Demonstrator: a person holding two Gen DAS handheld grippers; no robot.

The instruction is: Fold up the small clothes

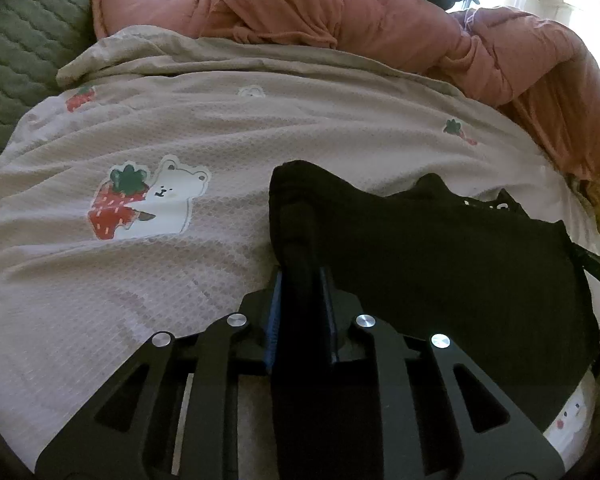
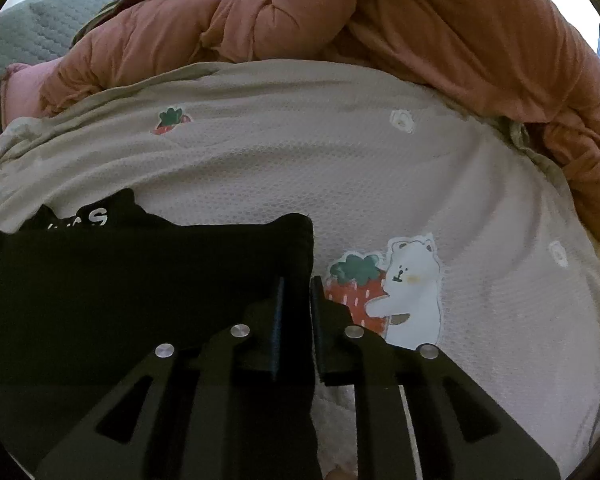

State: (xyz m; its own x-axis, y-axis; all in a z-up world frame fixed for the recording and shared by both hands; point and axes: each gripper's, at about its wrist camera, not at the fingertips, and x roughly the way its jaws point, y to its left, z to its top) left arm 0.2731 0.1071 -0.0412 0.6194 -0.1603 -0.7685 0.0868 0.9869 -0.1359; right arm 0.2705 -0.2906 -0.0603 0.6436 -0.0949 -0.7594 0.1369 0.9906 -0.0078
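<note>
A small black garment (image 1: 460, 272) lies on the bed cover, with white lettering near its far edge. In the left wrist view it fills the right half, and my left gripper (image 1: 300, 276) is shut on its left edge, with black fabric pinched between the blue-lined pads. In the right wrist view the same black garment (image 2: 120, 280) fills the lower left. My right gripper (image 2: 298, 280) is shut on its right edge, with the cloth running down between the two fingers. The garment's near part is hidden behind both gripper bodies.
The pale textured bed cover (image 1: 260, 128) carries bear-and-strawberry prints (image 1: 148, 200) (image 2: 384, 292). A bunched orange-pink quilt (image 1: 380, 24) (image 2: 420, 28) lies along the far side. A green quilted mattress pad (image 1: 24, 48) shows at the far left.
</note>
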